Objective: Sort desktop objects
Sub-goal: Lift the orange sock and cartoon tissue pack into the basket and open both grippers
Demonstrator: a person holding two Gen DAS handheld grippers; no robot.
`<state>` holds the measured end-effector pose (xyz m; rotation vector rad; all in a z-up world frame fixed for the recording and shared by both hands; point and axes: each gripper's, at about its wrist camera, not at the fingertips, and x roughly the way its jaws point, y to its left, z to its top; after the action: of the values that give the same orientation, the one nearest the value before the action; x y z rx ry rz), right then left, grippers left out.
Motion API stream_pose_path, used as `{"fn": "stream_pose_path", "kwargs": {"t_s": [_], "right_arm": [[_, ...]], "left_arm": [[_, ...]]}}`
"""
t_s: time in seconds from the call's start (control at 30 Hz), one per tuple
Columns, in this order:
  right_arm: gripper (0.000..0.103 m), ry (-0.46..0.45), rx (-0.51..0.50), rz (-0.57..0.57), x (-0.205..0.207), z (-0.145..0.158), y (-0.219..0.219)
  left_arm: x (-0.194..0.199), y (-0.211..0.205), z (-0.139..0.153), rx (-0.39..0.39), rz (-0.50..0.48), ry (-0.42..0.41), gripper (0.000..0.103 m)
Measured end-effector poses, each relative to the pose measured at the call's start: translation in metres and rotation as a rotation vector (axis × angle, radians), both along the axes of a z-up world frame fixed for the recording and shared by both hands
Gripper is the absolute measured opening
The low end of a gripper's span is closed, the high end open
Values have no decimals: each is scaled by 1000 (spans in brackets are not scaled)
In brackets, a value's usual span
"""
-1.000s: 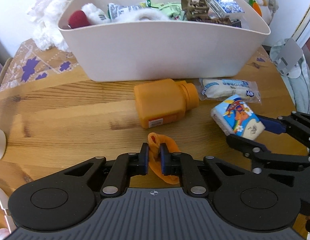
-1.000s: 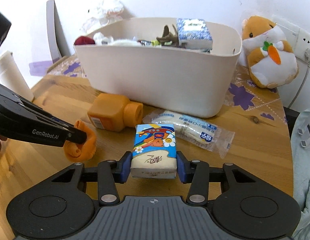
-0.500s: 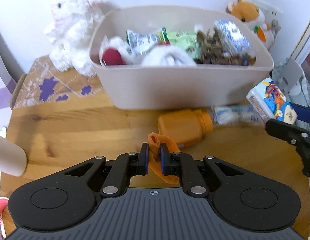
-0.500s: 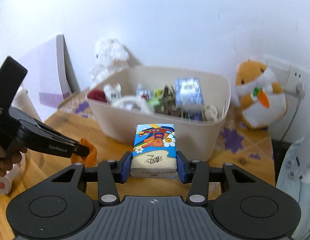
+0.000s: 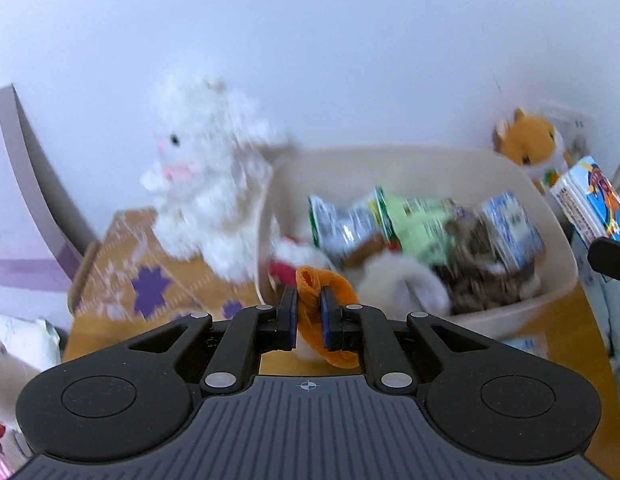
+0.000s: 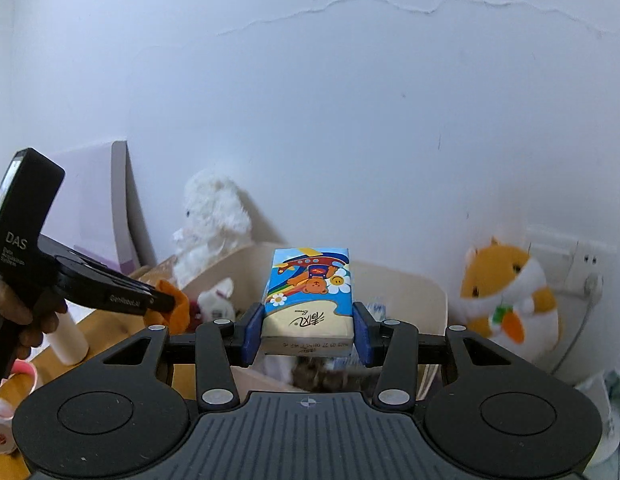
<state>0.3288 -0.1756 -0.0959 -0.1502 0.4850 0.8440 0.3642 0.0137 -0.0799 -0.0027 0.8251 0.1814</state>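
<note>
My left gripper is shut on a crumpled orange cloth and holds it in the air by the near left rim of the beige bin. The bin holds several packets and soft items. My right gripper is shut on a cartoon tissue pack and holds it above the bin. The left gripper with the cloth shows at the left of the right wrist view. The tissue pack shows at the right edge of the left wrist view.
A white plush rabbit stands left of the bin on a patterned mat. An orange hamster plush sits at the right by a wall socket. A white cylinder stands at the table's left.
Both grippers have risen and moved forward with their loads, from low over the table to the height of the bin's rim. The orange bottle and the packet on the table have left view.
</note>
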Motion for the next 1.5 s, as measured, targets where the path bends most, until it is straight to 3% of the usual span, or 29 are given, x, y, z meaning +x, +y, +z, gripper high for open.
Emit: {"fn": "stream_pose_path", "kwargs": {"t_s": [0.33,0.53,0.73,1.13,1.3,1.43,1.47,1.5], "right_arm": [[43,-22,-19,-6,35,6,22],[43,-6,-68,-4,47,-10,36],[43,28,-114,-24,56,-32,46],[43,47,-187,-17,64,-52,65],[43,37,-220,-8,63,-56,71],[44,31,-243,-1,62,-57,73],[54,41,-245,0,63,-57,73],[54,48,-247,0,63,-57,72]], "left_arm": [[28,5,9,19,14,-47,11],[44,-2,4,-9,43,-68,11],[63,-14,-6,-7,34,-40,11],[78,-17,-43,-88,30,106,11],[74,-18,-46,-74,15,106,13],[70,-16,-44,-81,2,99,47],[69,-16,-43,-88,-5,91,55],[68,-17,-42,-91,-10,87,59]]}}
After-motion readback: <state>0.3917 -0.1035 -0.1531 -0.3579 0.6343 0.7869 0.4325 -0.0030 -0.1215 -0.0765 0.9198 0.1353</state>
